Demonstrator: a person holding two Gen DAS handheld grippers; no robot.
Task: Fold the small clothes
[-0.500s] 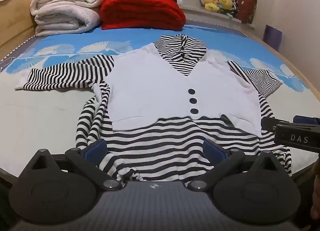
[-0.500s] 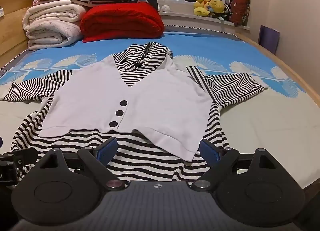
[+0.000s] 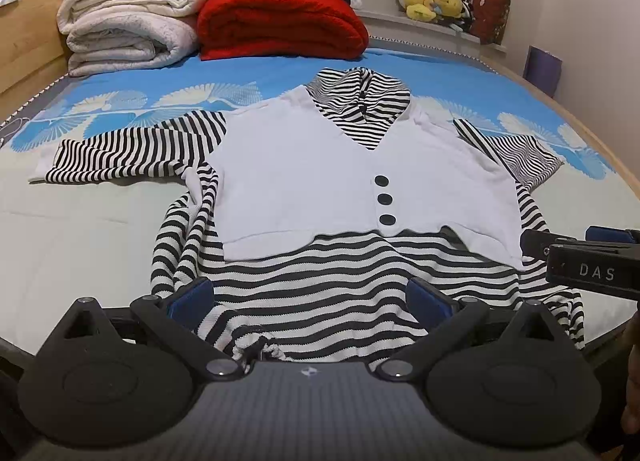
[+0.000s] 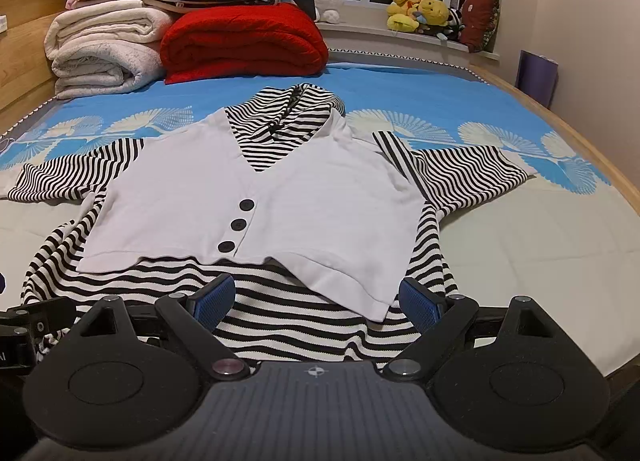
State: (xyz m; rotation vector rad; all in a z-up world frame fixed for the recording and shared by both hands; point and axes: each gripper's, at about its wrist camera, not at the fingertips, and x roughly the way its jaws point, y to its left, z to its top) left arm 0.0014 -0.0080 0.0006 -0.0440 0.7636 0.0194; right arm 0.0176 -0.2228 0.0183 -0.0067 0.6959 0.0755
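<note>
Bedding fills my left wrist view: the bed (image 3: 460,81) has a blue patterned sheet, with rolled white blankets (image 3: 128,33) and a red blanket (image 3: 280,21) stacked at its far end. My shirt (image 3: 340,189), striped with a white buttoned vest front, lies flat mid-bed, sleeves spread. My left gripper (image 3: 310,295) hovers at the shirt's near hem, jaws wide apart with striped cloth between them, nothing clamped. The right gripper (image 3: 592,261) shows at the right edge, near the hem corner.

From the right wrist, I see the shirt (image 4: 280,197) again, plush toys (image 4: 424,15) on the sill behind. My right gripper (image 4: 316,299) sits at the hem, jaws apart, holding nothing.
</note>
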